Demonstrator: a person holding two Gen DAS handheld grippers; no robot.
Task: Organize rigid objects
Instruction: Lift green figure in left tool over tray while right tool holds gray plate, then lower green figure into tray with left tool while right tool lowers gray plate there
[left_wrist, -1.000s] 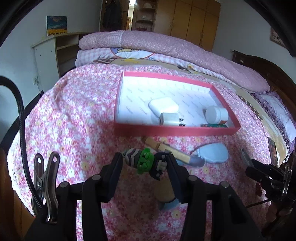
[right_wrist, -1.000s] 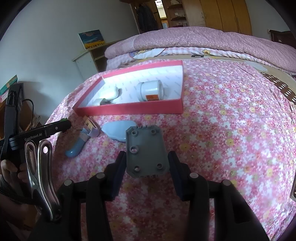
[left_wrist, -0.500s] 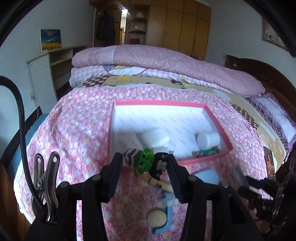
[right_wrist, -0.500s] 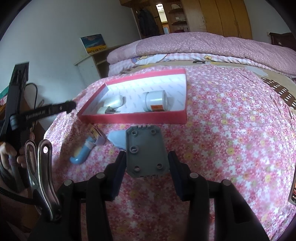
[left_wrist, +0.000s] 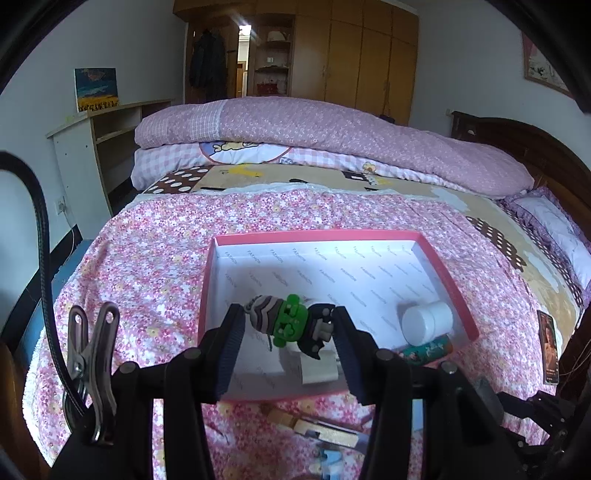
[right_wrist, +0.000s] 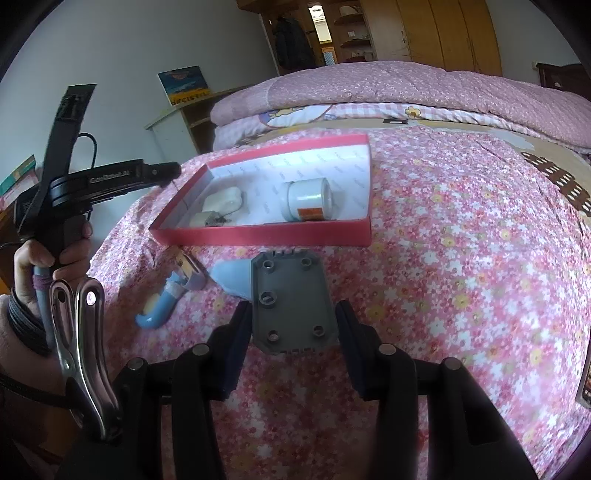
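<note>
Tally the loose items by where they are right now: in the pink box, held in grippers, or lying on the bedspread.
In the pink box: 4 (white case, charger, white jar, small tube)
Held in grippers: 2 (green figure, grey plate)
Lying on the bedspread: 2 (blue-handled tool, light blue piece)
Total: 8

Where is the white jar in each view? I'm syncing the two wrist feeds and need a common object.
Left wrist view: the white jar lies on its side in the pink box's near right corner, lower right of centre.
Right wrist view: the white jar lies inside the box near its front wall, just above centre.
Shared landmark: the pink box on the floral bedspread.
</note>
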